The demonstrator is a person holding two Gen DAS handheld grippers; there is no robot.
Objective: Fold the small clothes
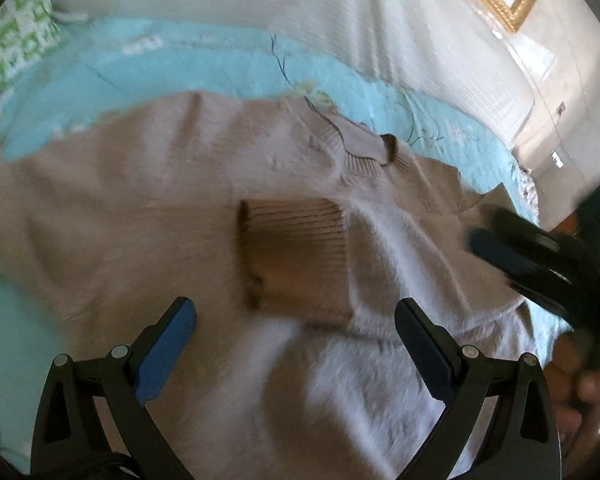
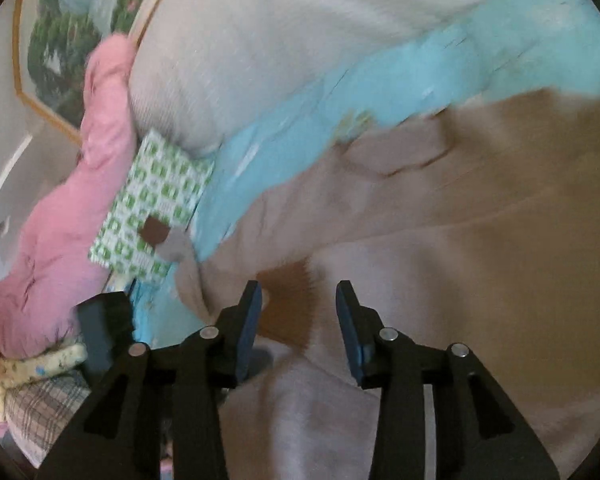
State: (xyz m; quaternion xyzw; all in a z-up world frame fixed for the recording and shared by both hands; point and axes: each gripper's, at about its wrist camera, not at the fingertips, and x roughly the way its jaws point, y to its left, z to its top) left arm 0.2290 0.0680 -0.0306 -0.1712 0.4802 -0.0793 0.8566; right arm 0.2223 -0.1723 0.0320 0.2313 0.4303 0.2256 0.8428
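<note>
Beige knit sweater with ribbed cuffs and ribbed collar [image 1: 148,208] lies spread on a light-blue bed sheet [image 1: 172,64], front side up as far as the collar shows. One sleeve is folded in across the chest, its ribbed brown cuff [image 1: 296,248] lying flat near the middle of the body, just past the left gripper. Left gripper [image 1: 296,320] hovers over the lower body of the sweater, jaws wide apart, blue pads facing in, nothing between them, pads not pressing fabric. Right gripper [image 2: 300,304] sits over the same cuff region in its own view: jaws partly apart, no fabric pinched between them, cuff [image 2: 288,304] visible in the gap below. From the left wrist view, the right gripper [image 1: 520,256] comes in from the right edge over the sweater's shoulder side, blurred, with the person's hand [image 1: 580,392] on its handle. Ribbed collar [image 1: 364,148] lies at the far side, next to the blue sheet. Behind the sheet: a large off-white ribbed cover or pillow [image 1: 300,12]. Right wrist view shows a green-and-white patterned fabric square [image 2: 156,200] at the sheet's edge, a pink quilted blanket [image 2: 60,220] bunched beside it, and a gold-framed landscape picture [image 2: 60,40] on the wall. Both views motion-blurred; sweater hem is out of frame.
</note>
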